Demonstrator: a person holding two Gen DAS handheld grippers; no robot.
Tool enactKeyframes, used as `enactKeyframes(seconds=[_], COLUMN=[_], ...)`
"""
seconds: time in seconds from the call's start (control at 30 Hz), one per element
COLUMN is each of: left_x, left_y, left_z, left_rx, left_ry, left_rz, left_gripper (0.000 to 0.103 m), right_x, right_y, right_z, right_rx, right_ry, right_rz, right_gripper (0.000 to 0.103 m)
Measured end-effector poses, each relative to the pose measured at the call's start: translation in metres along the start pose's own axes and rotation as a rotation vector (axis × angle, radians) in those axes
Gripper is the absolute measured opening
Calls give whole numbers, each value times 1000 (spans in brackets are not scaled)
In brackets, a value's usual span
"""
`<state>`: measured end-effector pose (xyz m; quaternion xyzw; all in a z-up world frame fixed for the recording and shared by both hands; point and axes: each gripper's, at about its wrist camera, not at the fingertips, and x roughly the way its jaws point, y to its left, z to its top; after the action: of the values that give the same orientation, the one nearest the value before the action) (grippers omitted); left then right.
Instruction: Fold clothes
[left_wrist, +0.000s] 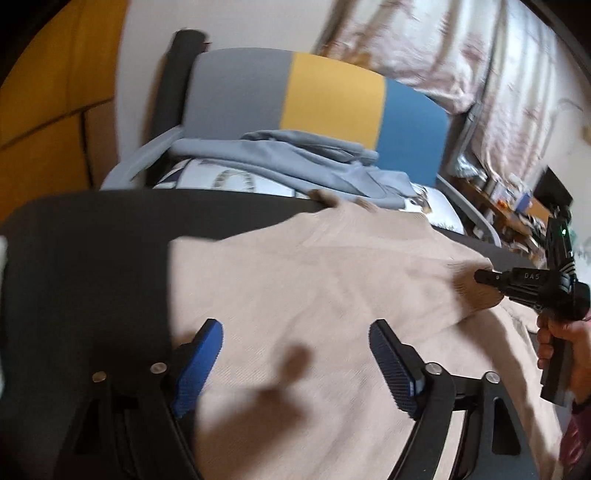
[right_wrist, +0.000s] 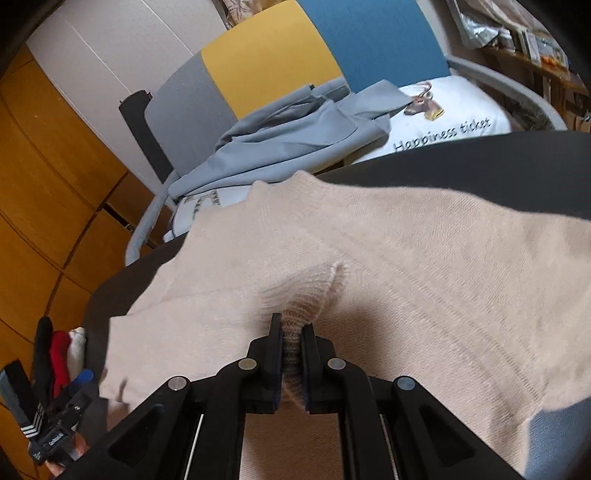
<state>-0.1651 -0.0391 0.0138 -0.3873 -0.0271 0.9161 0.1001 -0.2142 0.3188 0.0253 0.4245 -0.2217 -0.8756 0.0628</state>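
Below my left gripper (left_wrist: 295, 365), seen through its own wrist camera, a pale pink knitted sweater (left_wrist: 314, 288) lies spread across the dark surface (left_wrist: 92, 258), and my blue-padded fingers (left_wrist: 199, 365) stand wide apart above the knit, holding nothing. To the right in this view, my right gripper (left_wrist: 484, 277) reaches in from the side, its black tips pressed together on the ribbed cuff (left_wrist: 472, 288) of a sleeve, which is lifted slightly off the body of the sweater. My right hand (left_wrist: 561, 343) wraps the handle at the frame's edge. Beyond the surface stands a chair (left_wrist: 332, 96) with a backrest in grey, yellow and blue panels, and a grey garment (left_wrist: 314, 162) is heaped on its seat. Through the right wrist camera, my right gripper (right_wrist: 291, 347) is closed on that same ribbed cuff (right_wrist: 306, 302), the knit bunched between the two black fingers (right_wrist: 273, 343) and rising just ahead of them. The sweater (right_wrist: 424, 266) stretches out underneath, its collar toward the far edge of the surface (right_wrist: 480, 158). Behind it the grey garment (right_wrist: 288, 136) drapes over a white cushion (right_wrist: 454, 110) printed with a deer and the words "Happiness ticket", both on the chair (right_wrist: 266, 51). Low at the left edge, part of my left gripper (right_wrist: 59, 428) shows, too little to tell how its fingers stand from here.
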Motion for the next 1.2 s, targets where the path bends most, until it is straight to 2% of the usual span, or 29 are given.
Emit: enactKeyframes(seconds=[0.07, 0.13, 0.17, 0.27, 0.3, 0.33, 0.4, 0.43, 0.53, 0.6, 0.67, 0.73, 0.8, 0.87, 0.97, 1.03, 1.1, 1.2], left_x=[18, 40, 46, 45, 46, 47, 47, 46, 46, 46, 45, 44, 45, 47, 47, 41, 20, -25], left_y=[-9, -2, 5, 10, 10, 9, 10, 11, 9, 6, 3, 5, 13, 23, 32, 33, 38, 65], left_z=[6, 1, -4, -6, -6, -5, -5, -5, -7, -8, -9, -10, -9, -8, -8, -8, -12, -32], left_rx=[31, 11, -4, -4, 3, 10, 10, 4, 10, 23, 41, 63, 55, 15, -22, -22, -29, -99], left_ry=[28, 104, 124, 102, 103, 103, 103, 102, 99, 92, 83, 73, 75, 90, 102, 103, 69, -5], left_rz=[44, 112, 107, 104, 113, 123, 124, 121, 139, 166, 196, 208, 199, 155, 115, 102, 79, 75], left_gripper=[85, 85, 88, 92, 95, 95, 96, 96, 99, 101, 103, 103, 103, 103, 103, 103, 100, 100], right_x=[-5, -5, -2, 24, 22, 16, -6, -19, -22, -1, 23, 37, 33, 23, 12, -2, -13, -13], right_y=[-7, -14, -17, -17, -17, -16, -12, -7, 17, 39, 54, 55, 49, 36, 23, 29, 46, 76], right_z=[5, 8, 9, 3, 2, 2, 2, 0, -4, -11, -21, -29, -33, -39, -34, -40, -50, -69], right_rx=[14, 23, 24, -37, -43, -37, -6, 1, -73, -176, -253, -286, -284, -267, -175, -166, -245, -353], right_ry=[-34, -44, -36, 71, 48, 23, -64, -119, -133, -45, 30, 56, 24, -7, -23, -42, -51, -56], right_rz=[-27, -39, -39, -83, -91, -119, -240, -227, -134, -82, -111, -162, -155, -164, -162, -173, -130, -120], right_gripper=[7, 7, 7, 10, 12, 22, 25, 25, 25, 25, 25, 23, 21, 21, 24, 25, 25, 25])
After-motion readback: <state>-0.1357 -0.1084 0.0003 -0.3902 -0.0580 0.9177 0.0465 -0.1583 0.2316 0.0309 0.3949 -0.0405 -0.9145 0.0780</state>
